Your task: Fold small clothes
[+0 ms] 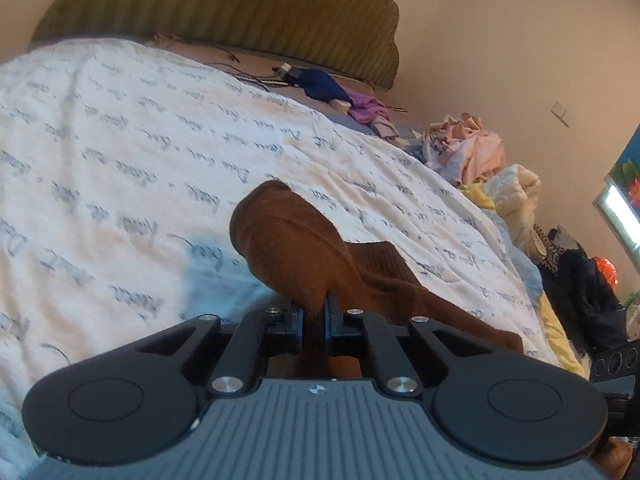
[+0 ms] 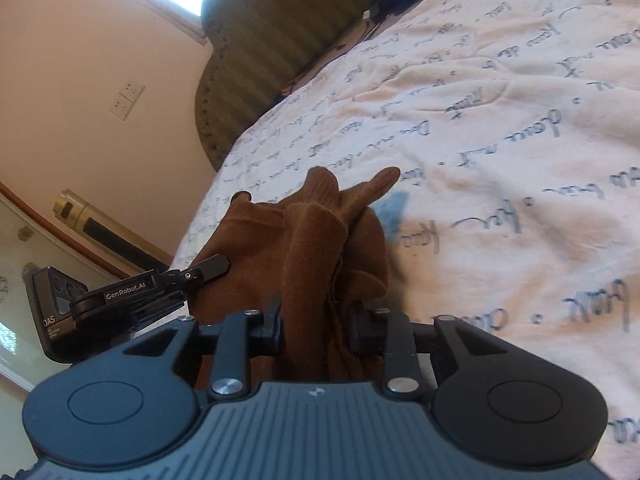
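Brown knit garment [image 1: 304, 248] lying bunched on white script-print bedspread [image 1: 120, 140], both grippers pinching it. Left gripper [image 1: 316, 312] is clamping a thin fold, jaws nearly together; right gripper [image 2: 316, 316] is gripping a thicker bunch, jaws narrow. Laundry pile [image 1: 472, 152] sitting at bed edge

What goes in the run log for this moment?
left gripper: shut on brown garment | right gripper: shut on brown garment | surface: white quilt | fold: not yet done

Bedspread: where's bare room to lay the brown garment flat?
Bare: white bedspread between brown garment and green headboard. Crowded: the far edge, with the clothes pile and blue and purple items.
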The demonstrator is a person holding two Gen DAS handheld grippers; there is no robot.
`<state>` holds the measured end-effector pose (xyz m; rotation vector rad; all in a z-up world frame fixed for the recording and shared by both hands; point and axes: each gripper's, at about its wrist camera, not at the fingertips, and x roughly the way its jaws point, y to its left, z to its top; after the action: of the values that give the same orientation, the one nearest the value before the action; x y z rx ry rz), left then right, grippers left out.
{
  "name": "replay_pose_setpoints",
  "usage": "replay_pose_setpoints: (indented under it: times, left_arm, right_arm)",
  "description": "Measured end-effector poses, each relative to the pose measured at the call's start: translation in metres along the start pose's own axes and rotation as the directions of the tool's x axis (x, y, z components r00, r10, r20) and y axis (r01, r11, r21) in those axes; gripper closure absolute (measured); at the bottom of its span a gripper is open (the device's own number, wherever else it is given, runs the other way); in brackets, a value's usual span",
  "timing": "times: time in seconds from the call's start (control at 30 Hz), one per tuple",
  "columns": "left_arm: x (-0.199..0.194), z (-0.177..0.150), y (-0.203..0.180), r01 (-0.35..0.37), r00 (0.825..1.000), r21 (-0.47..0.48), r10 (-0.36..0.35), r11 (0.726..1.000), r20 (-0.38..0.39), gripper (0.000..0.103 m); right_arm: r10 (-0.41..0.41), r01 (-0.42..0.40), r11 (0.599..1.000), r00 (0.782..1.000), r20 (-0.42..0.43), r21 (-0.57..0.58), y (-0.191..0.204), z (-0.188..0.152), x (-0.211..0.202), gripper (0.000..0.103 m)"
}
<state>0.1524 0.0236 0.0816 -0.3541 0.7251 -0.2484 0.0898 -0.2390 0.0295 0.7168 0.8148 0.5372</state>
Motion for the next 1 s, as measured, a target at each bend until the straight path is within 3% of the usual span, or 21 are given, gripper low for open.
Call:
replay_pose_setpoints:
  times: [0.1, 0.17, 0.2, 0.23, 0.27, 0.3, 0.33, 0.37, 0.43, 0.57, 0.6, 0.63, 0.67, 0.7, 0.8, 0.9, 0.97, 1.0]
  left_arm:
    - [0.005, 0.011, 0.014, -0.045, 0.998, 0.017, 0.046, 0.999, -0.034, 0.092]
    - [0.016, 0.006, 0.03, -0.085, 0.994, 0.022, 0.086, 0.996, -0.063, 0.091]
    - [0.016, 0.001, 0.04, -0.105, 0.992, -0.008, 0.104, 0.994, -0.073, 0.092]
    - [0.009, -0.005, 0.049, -0.104, 0.992, -0.041, 0.101, 0.994, -0.071, 0.089]
    - [-0.002, -0.011, 0.055, -0.07, 0.996, -0.062, 0.067, 0.996, -0.059, 0.086]
    - [-0.016, -0.019, 0.059, -0.026, 0.999, -0.08, 0.023, 0.996, -0.043, 0.081]
    - [-0.028, -0.029, 0.062, 0.016, 0.999, -0.103, -0.02, 0.995, -0.036, 0.063]
    - [-0.038, -0.039, 0.065, 0.061, 0.997, -0.129, -0.068, 0.99, -0.045, 0.04]
    - [-0.054, -0.064, 0.068, 0.136, 0.987, -0.191, -0.148, 0.972, -0.054, 0.023]
    - [-0.051, -0.104, 0.062, 0.228, 0.95, -0.293, -0.278, 0.929, -0.141, 0.028]
    - [-0.047, -0.11, 0.059, 0.222, 0.948, -0.279, -0.273, 0.934, -0.163, 0.039]
    - [-0.044, -0.113, 0.055, 0.189, 0.953, -0.246, -0.238, 0.951, -0.189, 0.076]
    - [-0.042, -0.114, 0.054, 0.163, 0.955, -0.241, -0.215, 0.957, -0.206, 0.079]
    - [-0.046, -0.112, 0.055, 0.164, 0.954, -0.247, -0.217, 0.955, -0.205, 0.08]
    - [-0.069, -0.104, 0.046, 0.14, 0.968, -0.132, -0.164, 0.981, -0.192, 0.081]
    - [-0.068, -0.111, 0.049, 0.083, 0.971, -0.047, -0.091, 0.995, -0.22, 0.074]
    - [-0.071, -0.116, 0.055, 0.095, 0.973, -0.069, -0.108, 0.993, -0.206, 0.065]
    - [-0.077, -0.115, 0.054, 0.096, 0.975, -0.072, -0.108, 0.993, -0.194, 0.065]
  right_arm:
    - [0.038, -0.038, 0.999, 0.999, 0.001, 0.008, 0.011, 0.004, 0.023, 0.075]
    - [-0.008, 0.008, 1.0, 1.0, -0.007, 0.012, 0.008, 0.007, 0.037, 0.069]
    - [-0.059, 0.06, 0.998, 0.998, -0.021, 0.016, 0.002, 0.008, 0.044, 0.06]
    - [-0.112, 0.114, 0.992, 0.993, -0.042, 0.047, -0.007, 0.008, 0.048, 0.055]
    - [-0.116, 0.12, 0.988, 0.992, -0.051, 0.096, -0.016, 0.007, 0.046, 0.055]
    - [-0.074, 0.078, 0.988, 0.997, -0.036, 0.134, -0.02, 0.005, 0.037, 0.047]
    - [-0.045, 0.048, 0.987, 0.999, -0.023, 0.151, -0.022, 0.002, 0.026, 0.034]
    - [-0.03, 0.032, 0.99, 0.999, -0.016, 0.14, -0.02, -0.001, 0.014, 0.029]
    - [-0.015, 0.017, 0.996, 0.999, -0.031, 0.089, -0.014, -0.01, -0.006, 0.027]
    - [0.018, -0.008, 0.997, 0.99, -0.139, 0.072, -0.011, -0.035, -0.009, 0.027]
    - [0.008, 0.0, 0.999, 0.987, -0.158, 0.053, -0.006, -0.041, -0.006, 0.029]
    - [-0.001, 0.007, 1.0, 0.986, -0.168, 0.03, -0.002, -0.047, -0.003, 0.049]
    - [-0.008, 0.009, 1.0, 0.985, -0.173, 0.001, 0.004, -0.051, 0.001, 0.069]
    - [-0.023, 0.021, 1.0, 0.98, -0.196, -0.015, 0.008, -0.054, 0.006, 0.081]
    - [-0.026, 0.01, 0.996, 0.98, -0.195, -0.087, 0.023, -0.062, -0.003, 0.082]
    - [-0.009, -0.01, 0.996, 0.979, -0.202, -0.091, 0.026, -0.075, -0.012, 0.082]
    - [-0.037, 0.016, 0.995, 0.977, -0.209, -0.103, 0.019, -0.09, -0.005, 0.079]
    - [-0.008, -0.009, 0.996, 0.983, -0.183, -0.091, 0.015, -0.092, -0.007, 0.075]
